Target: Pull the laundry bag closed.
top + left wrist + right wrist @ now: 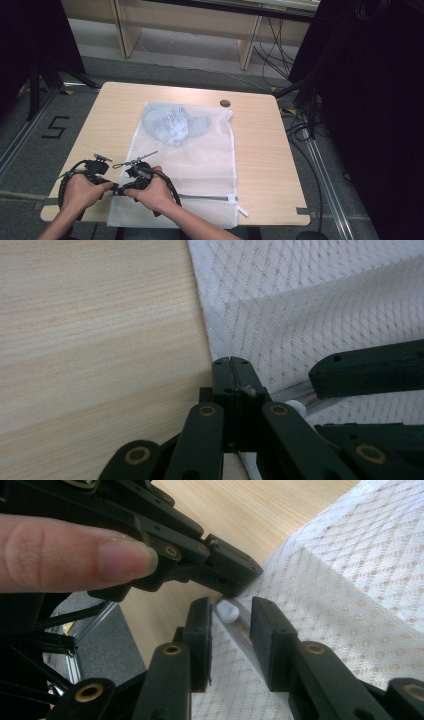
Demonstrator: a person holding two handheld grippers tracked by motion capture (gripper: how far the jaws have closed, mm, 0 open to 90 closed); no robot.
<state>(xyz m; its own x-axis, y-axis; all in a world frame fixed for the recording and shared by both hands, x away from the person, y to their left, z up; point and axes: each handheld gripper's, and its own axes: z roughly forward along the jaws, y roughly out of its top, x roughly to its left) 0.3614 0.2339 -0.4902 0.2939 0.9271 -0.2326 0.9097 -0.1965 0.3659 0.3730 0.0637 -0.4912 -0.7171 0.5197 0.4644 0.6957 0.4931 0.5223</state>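
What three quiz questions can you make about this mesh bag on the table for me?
1. True or false: the left gripper is shut on the edge of the mesh bag.
2. What small white thing sits between the jaws of the right gripper? A) zip pull B) button C) sock
3. Where in the bag does the blue cloth lie: at the far end or the near end?

Key: 1 true. 2 A, the zip pull, with the jaws apart and not pressing on it. 3 the far end, away from the hands.
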